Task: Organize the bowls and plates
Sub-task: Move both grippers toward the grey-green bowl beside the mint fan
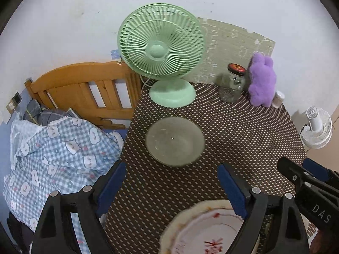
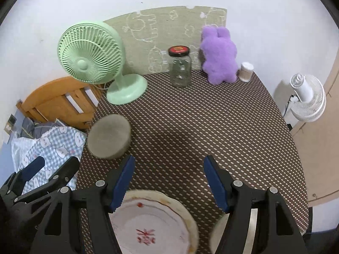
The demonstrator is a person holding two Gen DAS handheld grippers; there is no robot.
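Observation:
A cloudy glass bowl (image 1: 175, 141) stands upright on the dotted brown tablecloth (image 1: 243, 139), near the table's left edge. My left gripper (image 1: 169, 173) hovers just short of it, open and empty. A white plate with a red flower print (image 1: 203, 230) lies at the near edge, under my left gripper's right finger. In the right wrist view the same plate (image 2: 152, 222) lies below my right gripper (image 2: 169, 163), which is open and empty. The bowl (image 2: 109, 136) sits up and to its left. Each gripper shows in the other's view: right gripper (image 1: 296, 167), left gripper (image 2: 57, 163).
At the back stand a green desk fan (image 1: 161, 50), a glass jar with a red-black lid (image 1: 233, 84), a purple plush toy (image 1: 262, 80) and a small white container (image 2: 246, 71). Left of the table are a wooden headboard (image 1: 84, 89) and checked bedding (image 1: 53, 154). A pale dish rim (image 2: 219, 230) shows behind my right finger.

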